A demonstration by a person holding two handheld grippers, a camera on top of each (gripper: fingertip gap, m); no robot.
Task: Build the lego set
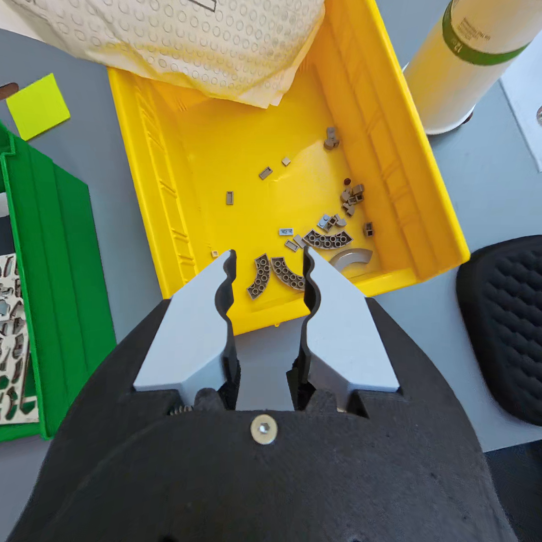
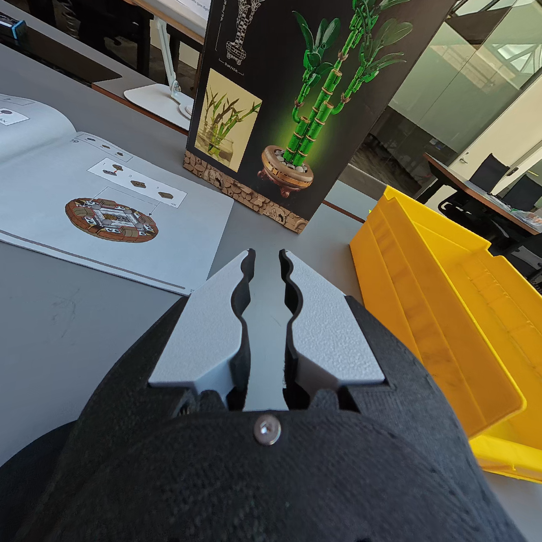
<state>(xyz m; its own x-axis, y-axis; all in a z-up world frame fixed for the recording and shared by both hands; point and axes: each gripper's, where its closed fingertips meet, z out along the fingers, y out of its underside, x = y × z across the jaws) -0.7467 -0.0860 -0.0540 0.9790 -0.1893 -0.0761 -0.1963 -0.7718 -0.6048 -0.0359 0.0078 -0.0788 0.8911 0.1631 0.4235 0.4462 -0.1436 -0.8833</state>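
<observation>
looking down from the left wrist view, the left gripper [image 1: 268, 252] hangs over the near end of a yellow bin [image 1: 140, 164] with its two grey fingers spread wide and nothing between them. loose grey lego pieces [image 1: 349, 199] lie scattered on the bin floor, mostly toward its right wall. two curved studded pieces [image 1: 277, 275] lie side by side right between the fingertips, lower down on the bin floor; whether the tips touch them cannot be told. a third curved studded piece [image 1: 328, 239] and a smooth grey arch [image 1: 352, 258] lie just beyond the right finger. a crumpled paper bag [image 1: 181, 44] with a ring pattern droops over the far end of the bin. left of the bin sit a lime-green square note [image 1: 38, 107] and a green bin [image 1: 58, 278] with a printed sheet inside. a white cylinder with a green band [image 1: 469, 58] stands off the bin's far right corner, and a black padded cushion [image 1: 504, 322] lies at the right on the grey table [image 1: 96, 146].

in the right wrist view, the right gripper [image 2: 266, 252] is held above the grey table [image 2: 73, 308], its fingers parted by a narrow gap and empty. an open instruction booklet [image 2: 132, 234] lies to the left, showing a round brown base. the set's box [image 2: 308, 102], printed with a green bamboo plant, stands upright straight ahead. a yellow bin [image 2: 440, 322] sits just to the right of the gripper.
</observation>
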